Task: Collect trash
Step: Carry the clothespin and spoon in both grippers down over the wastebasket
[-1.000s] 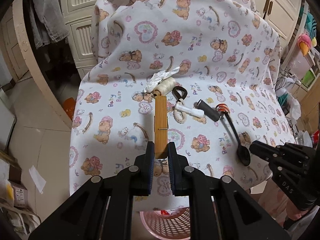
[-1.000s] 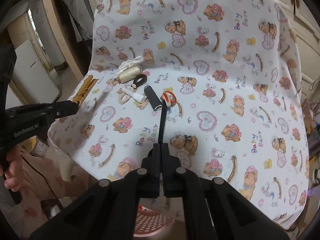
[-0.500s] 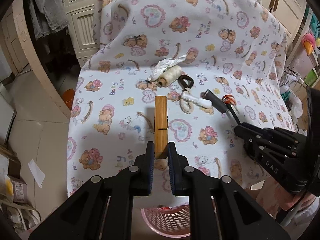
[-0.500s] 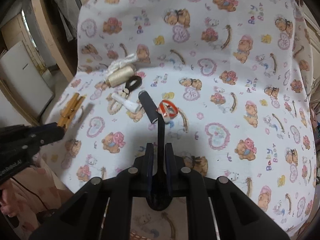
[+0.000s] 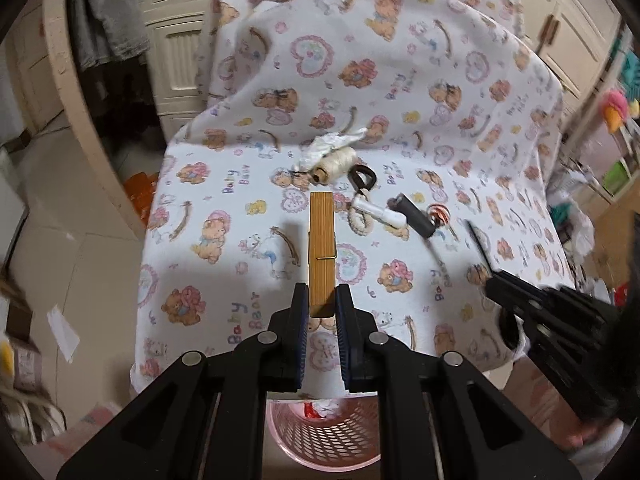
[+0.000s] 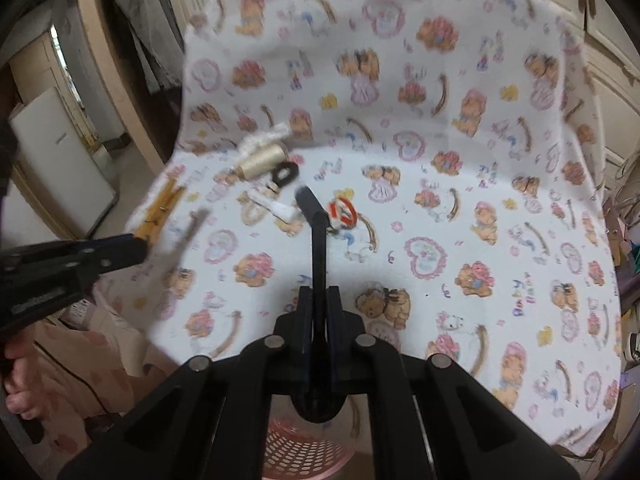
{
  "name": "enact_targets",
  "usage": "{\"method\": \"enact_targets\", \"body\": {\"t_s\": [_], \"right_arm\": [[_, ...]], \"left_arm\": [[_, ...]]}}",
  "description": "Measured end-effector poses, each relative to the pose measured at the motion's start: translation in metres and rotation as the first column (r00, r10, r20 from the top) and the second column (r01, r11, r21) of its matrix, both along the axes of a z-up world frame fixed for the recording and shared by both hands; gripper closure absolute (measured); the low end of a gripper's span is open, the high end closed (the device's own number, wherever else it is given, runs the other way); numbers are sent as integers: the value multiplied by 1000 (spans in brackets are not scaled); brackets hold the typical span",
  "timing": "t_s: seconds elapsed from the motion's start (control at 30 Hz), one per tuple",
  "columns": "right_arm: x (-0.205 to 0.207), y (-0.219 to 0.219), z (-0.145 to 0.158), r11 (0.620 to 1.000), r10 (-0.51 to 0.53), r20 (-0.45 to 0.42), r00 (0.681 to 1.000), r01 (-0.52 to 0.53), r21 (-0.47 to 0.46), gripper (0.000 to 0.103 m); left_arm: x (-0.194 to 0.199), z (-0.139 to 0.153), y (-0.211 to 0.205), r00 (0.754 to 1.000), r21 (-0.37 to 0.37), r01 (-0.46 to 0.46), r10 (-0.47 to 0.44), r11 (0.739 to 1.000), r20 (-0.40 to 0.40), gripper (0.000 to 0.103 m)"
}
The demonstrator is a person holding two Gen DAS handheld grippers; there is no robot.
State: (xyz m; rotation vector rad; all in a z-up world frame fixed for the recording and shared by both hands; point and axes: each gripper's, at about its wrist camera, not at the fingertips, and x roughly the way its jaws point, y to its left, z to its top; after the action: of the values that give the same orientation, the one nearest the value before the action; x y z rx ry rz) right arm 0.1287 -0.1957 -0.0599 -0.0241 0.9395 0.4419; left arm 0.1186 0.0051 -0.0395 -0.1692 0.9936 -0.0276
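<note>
Left tongs pinch clothespin; right tongs pinch spoon

Cream cabinets — tiled floor

The only legible text I can confirm from my feeds is on the printed cloth draped over the furniture: the words "Baby Bear" recur in purple-blue lettering among the bear and heart motifs, for example near its front edge in the left wrist view and at its right side in the right wrist view. The side of the left claw carries a line of white lettering, but blur makes it unreadable. I can read no numbers or signs.
</note>
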Motion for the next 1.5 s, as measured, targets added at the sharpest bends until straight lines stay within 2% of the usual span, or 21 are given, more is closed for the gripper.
{"method": "enact_targets", "body": {"t_s": [0.03, 0.13, 0.27, 0.37, 0.47, 0.67, 0.83, 1.0, 1.07, 1.2, 1.27, 1.37, 1.5], "right_arm": [[-5, -1, 8, 1000, -6, 13, 1000, 6, 10, 97], [-19, -3, 34, 998, -18, 44, 999, 16, 58, 97], [-49, -8, 63, 991, -38, 83, 996, 27, 132, 97], [-73, -11, 70, 983, -51, 81, 995, 35, 180, 97], [-93, -9, 68, 982, -49, 78, 996, 34, 185, 97], [-108, -2, 33, 988, -24, -11, 1000, 25, 151, 97], [-101, 4, 1, 995, -20, -87, 996, 29, 98, 97], [-98, 5, -21, 992, -14, -173, 985, 35, 122, 97], [-98, 8, -26, 994, -9, -177, 984, 28, 107, 97], [-92, 11, -41, 992, -3, -231, 973, 33, 126, 97], [-86, 11, -52, 991, -11, -267, 964, 47, 128, 97], [-80, 16, -66, 994, -23, -288, 957, 51, 92, 97], [-77, 21, -82, 997, -31, -312, 950, 50, 53, 97]], "left_arm": [[-1, 3, -1, 1000, -1, -6, 6, 1000, -4, 91], [-15, 23, -2, 1000, -67, 7, -5, 998, 27, 91], [-43, 45, -8, 997, -41, 17, -14, 999, 79, 91], [-62, 42, -5, 998, -93, 10, -4, 996, 70, 91], [-82, 29, -7, 998, -110, 11, -5, 994, 56, 91], [-92, -13, -8, 998, -156, -22, 13, 987, -59, 91], [-93, -27, -9, 996, -162, -1, -13, 987, -86, 91], [-92, -43, -14, 988, -166, 37, -61, 985, -140, 91], [-90, -48, -15, 986, -131, 39, -60, 991, -159, 91], [-94, -52, -18, 978, -158, 61, -91, 985, -187, 91], [-96, -56, -23, 975, -126, 76, -100, 989, -197, 91], [-94, -73, -27, 961, -119, 77, -105, 990, -254, 91], [-89, -110, -31, 922, -126, 82, -123, 989, -366, 91]]}}
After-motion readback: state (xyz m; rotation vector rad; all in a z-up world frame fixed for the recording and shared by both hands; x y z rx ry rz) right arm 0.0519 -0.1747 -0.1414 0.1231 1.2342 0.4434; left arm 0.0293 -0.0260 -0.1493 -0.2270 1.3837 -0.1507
